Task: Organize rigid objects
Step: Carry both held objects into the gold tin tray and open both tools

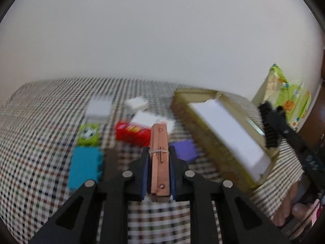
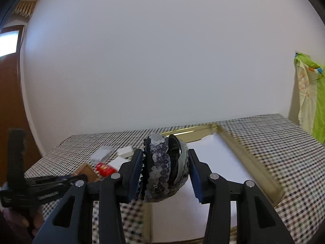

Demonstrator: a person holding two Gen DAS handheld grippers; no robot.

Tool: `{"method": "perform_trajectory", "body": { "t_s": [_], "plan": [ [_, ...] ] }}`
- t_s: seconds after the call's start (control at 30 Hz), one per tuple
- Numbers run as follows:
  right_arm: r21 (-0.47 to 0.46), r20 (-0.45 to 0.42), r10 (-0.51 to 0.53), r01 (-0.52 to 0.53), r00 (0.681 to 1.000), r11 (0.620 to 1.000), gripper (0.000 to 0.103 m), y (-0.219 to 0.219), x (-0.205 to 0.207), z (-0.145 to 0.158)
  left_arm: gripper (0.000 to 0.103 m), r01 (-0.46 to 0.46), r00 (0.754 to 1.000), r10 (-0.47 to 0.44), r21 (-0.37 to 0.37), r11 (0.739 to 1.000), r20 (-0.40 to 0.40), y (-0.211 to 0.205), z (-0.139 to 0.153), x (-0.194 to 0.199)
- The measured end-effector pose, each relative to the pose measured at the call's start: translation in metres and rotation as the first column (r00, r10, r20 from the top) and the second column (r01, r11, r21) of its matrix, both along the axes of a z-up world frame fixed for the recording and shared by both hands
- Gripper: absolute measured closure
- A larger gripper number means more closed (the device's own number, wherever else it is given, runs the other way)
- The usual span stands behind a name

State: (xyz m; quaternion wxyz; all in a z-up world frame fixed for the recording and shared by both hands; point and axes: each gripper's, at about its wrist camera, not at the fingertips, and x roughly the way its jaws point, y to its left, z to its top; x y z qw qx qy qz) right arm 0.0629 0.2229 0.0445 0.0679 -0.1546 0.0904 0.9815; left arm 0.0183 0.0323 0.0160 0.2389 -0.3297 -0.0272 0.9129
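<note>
The left gripper point(image 1: 159, 162) pinches a flat copper-coloured metal case point(image 1: 159, 154), its long axis running straight out along the fingers, lifted above the checked surface point(image 1: 40, 122). The right gripper point(image 2: 164, 170) clamps a round sequinned grey-and-black pouch point(image 2: 162, 166) between its fingers. The shallow gold tray lined with white paper point(image 2: 251, 162) sits toward the surface's right edge, just ahead of the right gripper and to the right of the left one, so the right hand looks nearer. Small coloured boxes point(image 1: 130, 134) lie near the middle of the surface.
</note>
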Motion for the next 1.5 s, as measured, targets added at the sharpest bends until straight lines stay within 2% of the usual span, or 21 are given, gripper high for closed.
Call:
{"method": "perform_trajectory", "body": {
  "t_s": [0.13, 0.23, 0.47, 0.53, 0.73, 0.77, 1.13, 1.17, 1.23, 1.3, 1.37, 1.4, 1.43, 1.47, 1.5],
  "plan": [
    [0.031, 0.020, -0.055, 0.055, 0.998, 0.998, 0.056, 0.023, -0.006, -0.001, 0.088, 0.050, 0.998, -0.051, -0.013, 0.999, -0.045, 0.036, 0.019, 0.004],
    [0.032, 0.065, -0.077, 0.075, 0.995, 0.997, 0.056, 0.047, -0.016, -0.006, 0.088, 0.079, 0.994, -0.081, -0.032, 0.996, -0.073, 0.077, 0.024, 0.001],
    [0.014, 0.128, -0.103, 0.102, 0.986, 0.995, 0.056, 0.067, -0.032, -0.021, 0.088, 0.127, 0.992, -0.128, -0.075, 0.989, -0.009, 0.156, -0.001, -0.023],
    [0.008, 0.152, -0.101, 0.101, 0.983, 0.995, 0.056, 0.068, -0.038, -0.025, 0.088, 0.125, 0.992, -0.125, -0.099, 0.987, 0.010, 0.166, -0.009, -0.027],
    [-0.105, 0.181, -0.079, 0.099, 0.980, 0.990, 0.056, 0.080, -0.050, -0.029, 0.088, 0.095, 0.995, -0.090, -0.170, 0.981, 0.040, 0.180, -0.024, -0.030],
    [-0.113, 0.187, -0.076, 0.098, 0.979, 0.989, 0.056, 0.098, -0.059, -0.034, 0.088, 0.091, 0.996, -0.085, -0.184, 0.979, 0.039, 0.183, -0.027, -0.031],
    [-0.090, 0.225, -0.070, 0.093, 0.972, 0.992, 0.055, 0.099, -0.059, -0.052, 0.088, 0.045, 0.999, -0.043, -0.254, 0.966, 0.012, 0.189, -0.026, -0.029],
    [-0.092, 0.222, -0.070, 0.093, 0.973, 0.991, 0.054, 0.104, -0.052, -0.049, 0.088, 0.045, 0.999, -0.042, -0.255, 0.966, 0.016, 0.189, -0.026, -0.029],
    [-0.091, 0.211, -0.090, 0.111, 0.973, 0.990, 0.045, 0.105, -0.049, -0.047, 0.088, 0.047, 0.999, -0.042, -0.250, 0.967, 0.027, 0.188, -0.027, -0.031],
    [-0.110, 0.173, -0.096, 0.116, 0.980, 0.987, 0.023, 0.109, -0.042, -0.046, 0.087, 0.054, 0.998, -0.046, -0.239, 0.970, 0.038, 0.187, -0.026, -0.032],
    [-0.109, 0.126, -0.117, 0.131, 0.985, 0.985, 0.022, 0.109, -0.035, -0.042, 0.076, 0.041, 0.999, -0.037, -0.230, 0.972, 0.023, 0.185, -0.022, -0.029],
    [-0.091, 0.104, -0.134, 0.144, 0.986, 0.985, 0.022, 0.107, -0.032, -0.040, 0.057, 0.038, 0.999, -0.036, -0.229, 0.973, 0.015, 0.186, -0.020, -0.027],
    [-0.070, 0.087, -0.153, 0.159, 0.984, 0.985, 0.022, 0.105, -0.029, -0.037, 0.044, 0.027, 0.999, -0.030, -0.226, 0.974, -0.012, 0.184, -0.016, -0.023],
    [-0.063, 0.069, -0.164, 0.168, 0.984, 0.984, 0.021, 0.106, -0.025, -0.034, 0.022, 0.004, 0.999, -0.015, -0.235, 0.972, -0.043, 0.183, -0.013, -0.020],
    [-0.060, 0.051, -0.173, 0.176, 0.984, 0.982, 0.018, 0.105, -0.022, -0.032, 0.008, -0.032, 0.995, 0.009, -0.244, 0.969, -0.098, 0.181, -0.008, -0.014]
  ]
}}
